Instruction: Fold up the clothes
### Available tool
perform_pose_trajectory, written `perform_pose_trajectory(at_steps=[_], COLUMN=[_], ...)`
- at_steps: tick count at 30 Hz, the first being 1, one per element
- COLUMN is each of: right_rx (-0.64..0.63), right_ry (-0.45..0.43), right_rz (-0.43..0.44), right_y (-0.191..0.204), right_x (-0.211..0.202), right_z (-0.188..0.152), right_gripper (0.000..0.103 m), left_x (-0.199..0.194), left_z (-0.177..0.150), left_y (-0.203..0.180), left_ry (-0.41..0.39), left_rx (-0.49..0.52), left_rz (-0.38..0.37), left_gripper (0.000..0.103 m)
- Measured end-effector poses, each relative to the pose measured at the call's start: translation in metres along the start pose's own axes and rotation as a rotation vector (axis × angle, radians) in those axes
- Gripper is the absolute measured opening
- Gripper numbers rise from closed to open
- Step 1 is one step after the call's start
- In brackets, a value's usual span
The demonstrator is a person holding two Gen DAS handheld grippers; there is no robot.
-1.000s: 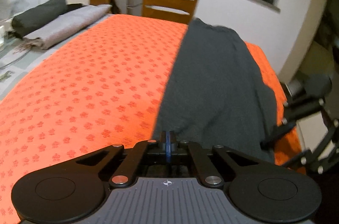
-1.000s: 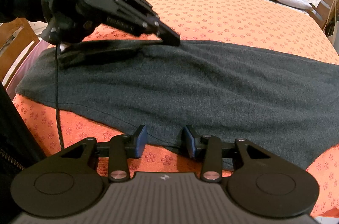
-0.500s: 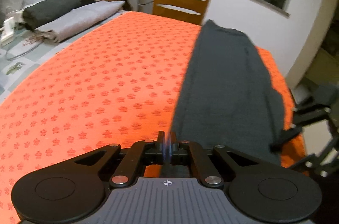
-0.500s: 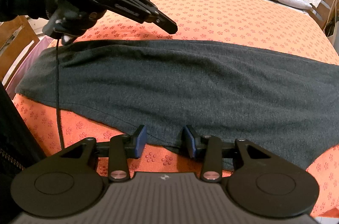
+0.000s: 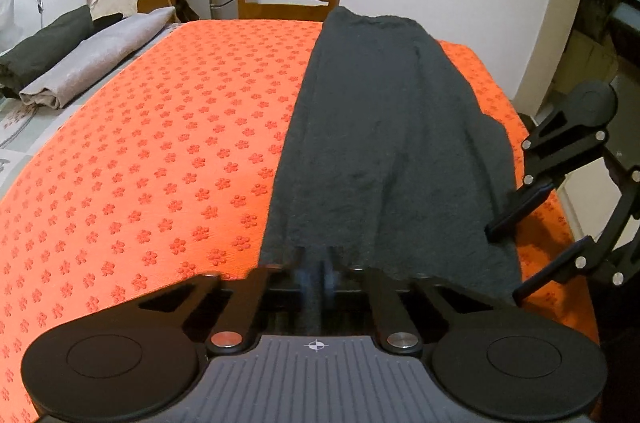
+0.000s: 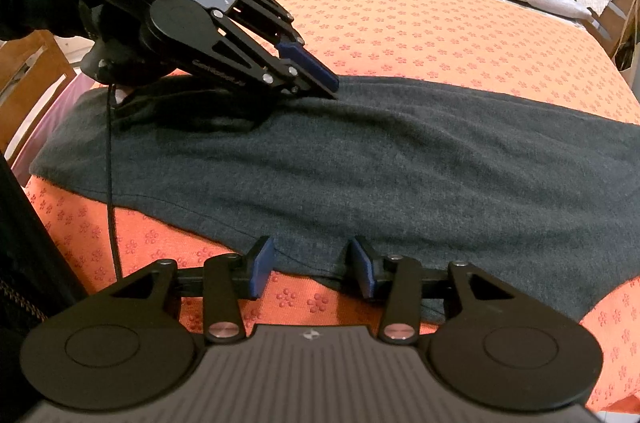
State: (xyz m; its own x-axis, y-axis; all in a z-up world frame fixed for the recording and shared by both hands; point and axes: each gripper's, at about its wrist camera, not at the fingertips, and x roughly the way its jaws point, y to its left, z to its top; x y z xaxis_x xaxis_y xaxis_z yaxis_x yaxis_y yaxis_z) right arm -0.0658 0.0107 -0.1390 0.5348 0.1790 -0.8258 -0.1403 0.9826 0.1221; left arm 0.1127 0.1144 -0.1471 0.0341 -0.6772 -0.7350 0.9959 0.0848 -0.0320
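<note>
One dark grey garment (image 6: 360,159) lying flat on the orange-covered desk (image 6: 400,23), long axis running along the near edge, left to right in the right wrist view. Left claw (image 6: 334,89) clenched, apparently pinching a fold at the far edge. Right claw (image 6: 312,271) released, just opening, straddling the near hem.

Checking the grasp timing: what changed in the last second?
The left gripper lifted off the dark garment, then came back down onto its far edge and closed; fabric appears pinched between its pads. The right gripper opened slightly wider, jaws straddling the near hem, gripping nothing. Garment and orange cloth stayed put.
</note>
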Motion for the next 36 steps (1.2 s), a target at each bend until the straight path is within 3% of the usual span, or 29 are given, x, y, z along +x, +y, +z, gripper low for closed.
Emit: perform_pose_trajectory(at_steps=[10,12,15,17,21,27,36], right_rx=[0.000,-0.001,-0.001,-0.001,-0.001,-0.001,0.000], right_ry=[-0.001,-0.001,0.000,0.000,-0.001,-0.001,-0.002], right_rz=[0.002,0.002,0.002,0.001,0.001,-0.001,-0.001], right_y=[0.000,0.000,0.000,0.000,0.000,0.001,0.001], right_x=[0.001,0.001,0.001,0.002,0.001,0.002,0.003], right_z=[0.000,0.000,0.000,0.000,0.000,0.000,0.001], right_gripper=[0.050,0.050,0.050,0.050,0.050,0.050,0.050], left_x=[-0.007,-0.006,-0.003,0.000,0.004,0.005,-0.010], left_z=[0.000,0.001,0.001,0.000,-0.001,-0.003,0.003], left_y=[0.007,0.005,-0.004,-0.008,-0.011,-0.014,0.000], left_ry=[-0.014,0.006,0.012,0.018,0.007,-0.013,-0.055], left_rx=[-0.037,-0.025,0.021,0.045,0.065,0.073,-0.046], left_rz=[0.000,-0.013,-0.022,-0.017,0.001,0.000,-0.015], left_gripper=[0.003,0.005,0.017,0.017,0.017,0.004,0.003])
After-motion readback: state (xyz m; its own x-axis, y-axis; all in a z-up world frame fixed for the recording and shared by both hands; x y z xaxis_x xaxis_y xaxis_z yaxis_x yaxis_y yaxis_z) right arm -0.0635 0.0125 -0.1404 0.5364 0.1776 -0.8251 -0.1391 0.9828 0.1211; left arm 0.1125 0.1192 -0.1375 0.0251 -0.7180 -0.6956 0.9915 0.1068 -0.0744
